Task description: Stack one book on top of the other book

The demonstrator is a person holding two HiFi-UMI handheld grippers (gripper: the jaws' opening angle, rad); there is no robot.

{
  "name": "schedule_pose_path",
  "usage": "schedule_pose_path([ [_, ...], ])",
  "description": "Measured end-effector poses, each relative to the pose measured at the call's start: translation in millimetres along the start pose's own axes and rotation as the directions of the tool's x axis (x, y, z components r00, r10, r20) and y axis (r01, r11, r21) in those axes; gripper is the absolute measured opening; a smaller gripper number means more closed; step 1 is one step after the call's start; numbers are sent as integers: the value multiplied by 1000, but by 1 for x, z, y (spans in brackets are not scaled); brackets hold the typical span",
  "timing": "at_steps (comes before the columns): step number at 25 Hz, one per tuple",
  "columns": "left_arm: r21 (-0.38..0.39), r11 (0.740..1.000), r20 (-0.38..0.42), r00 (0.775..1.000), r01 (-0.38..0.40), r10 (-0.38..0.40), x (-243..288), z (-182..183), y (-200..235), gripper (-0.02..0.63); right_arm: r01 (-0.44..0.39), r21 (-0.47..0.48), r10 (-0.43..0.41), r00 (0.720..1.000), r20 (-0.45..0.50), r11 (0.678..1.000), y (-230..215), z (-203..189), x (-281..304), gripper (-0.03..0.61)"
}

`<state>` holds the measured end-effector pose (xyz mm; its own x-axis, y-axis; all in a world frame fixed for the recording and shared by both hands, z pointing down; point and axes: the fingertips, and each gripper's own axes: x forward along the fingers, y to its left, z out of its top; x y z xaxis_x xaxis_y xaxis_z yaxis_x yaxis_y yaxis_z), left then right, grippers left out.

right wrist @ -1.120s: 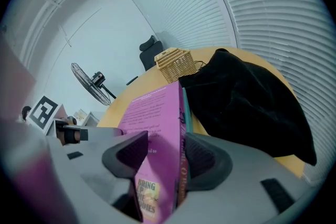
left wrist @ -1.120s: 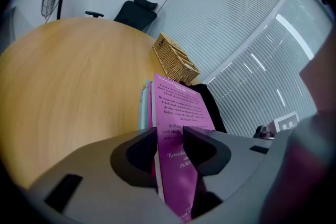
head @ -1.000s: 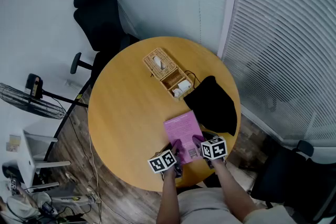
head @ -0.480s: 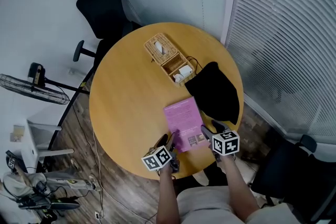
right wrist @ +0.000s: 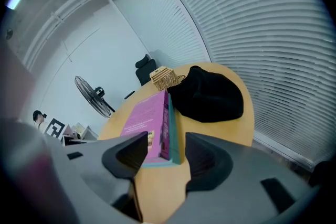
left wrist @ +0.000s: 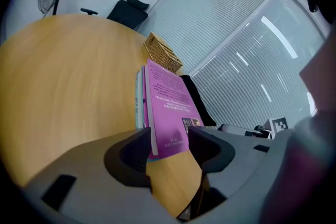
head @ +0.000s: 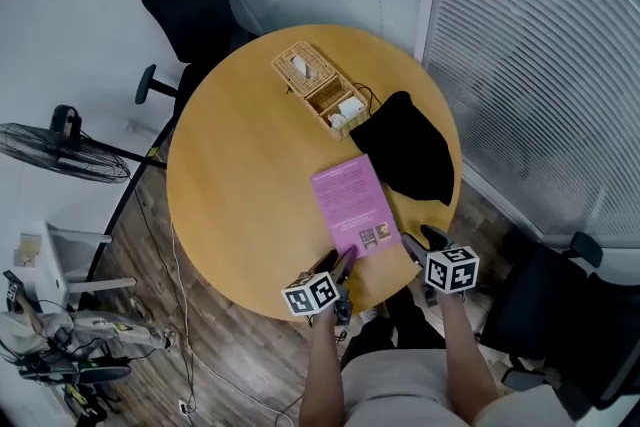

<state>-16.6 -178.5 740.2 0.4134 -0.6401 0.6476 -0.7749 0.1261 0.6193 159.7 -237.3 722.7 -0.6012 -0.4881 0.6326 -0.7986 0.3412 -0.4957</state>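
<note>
head view: a round wooden table (head: 240, 175) seen from above. a magenta paperback book (head: 350, 205) lies flat near the table's near edge, just beside a black cloth bag (head: 410, 155), with a woven wicker basket (head: 315, 95) further back. the left gripper (head: 337, 267) sits at the book's near left corner and the right gripper (head: 423, 241) just off its near right corner. neither one touches it.

left gripper view: the left gripper's (left wrist: 168, 149) jaws stand wide and have just been opening. the magenta book's near end shows in the gap ahead of the tips, but the pads do not press on it. under it we see the edge of a teal book (left wrist: 138, 102), so the magenta one already rests on top, and we judge the stack made.

right gripper view: the right gripper's (right wrist: 160, 157) jaws stand wide apart and hold nothing. both spines line up ahead of them, magenta over teal (right wrist: 173, 128).

we judge the paperback light and bendy, with a smooth cover that could slide on the book beneath. any nudge is best given by gripping a long edge near the spine, where it is stiffest, one gripper on each side.
</note>
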Motion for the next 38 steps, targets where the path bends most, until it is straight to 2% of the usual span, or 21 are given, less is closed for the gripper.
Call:
schedule_pose_path([
  [4, -28, 999, 57, 998, 42, -41, -26, -4, 1, 238, 13, -17, -12, 1000, 24, 1000, 19, -19, -26, 232],
  [6, -12, 998, 84, 995, 55, -53, -47, -8, 0, 238, 10, -19, -9, 999, 41, 1000, 32, -30, -40, 232],
  [11, 122, 992, 138, 989, 44, -60, -94, -14, -8, 238, 7, -88, -1, 998, 67, 996, 66, -49, -62, 232],
  [15, 235, 972, 175, 982, 23, -66, -125, -18, -20, 238, 22, -134, -10, 996, 85, 991, 88, -60, -79, 232],
  [17, 269, 963, 196, 978, 23, -78, -137, -20, -25, 238, 25, -152, -10, 995, 97, 988, 97, -65, -87, 232],
  [20, 296, 954, 227, 967, 41, -112, -154, -24, -34, 238, 44, -180, -25, 994, 106, 983, 106, -73, -99, 232],
  [23, 317, 946, 271, 948, 74, -165, -171, -24, -43, 238, 71, -203, -46, 991, 123, 977, 111, -77, -110, 218],
  [25, 337, 939, 290, 941, 68, -172, -182, -25, -44, 238, 71, -212, -42, 989, 139, 975, 115, -78, -116, 218],
  [29, 362, 931, 310, 936, 44, -165, -201, -28, -42, 238, 73, -217, -39, 987, 157, 973, 123, -84, -124, 218],
  [32, 342, 938, 321, 933, 49, -165, -207, -34, -38, 238, 81, -245, -47, 989, 142, 966, 127, -90, -123, 216],
  [34, 340, 940, 315, 937, 40, -154, -208, -39, -33, 238, 80, -252, -47, 989, 137, 964, 130, -95, -122, 215],
  [38, 378, 926, 302, 943, 17, -140, -212, -42, -31, 238, 76, -276, -40, 990, 134, 958, 141, -96, -120, 213],
])
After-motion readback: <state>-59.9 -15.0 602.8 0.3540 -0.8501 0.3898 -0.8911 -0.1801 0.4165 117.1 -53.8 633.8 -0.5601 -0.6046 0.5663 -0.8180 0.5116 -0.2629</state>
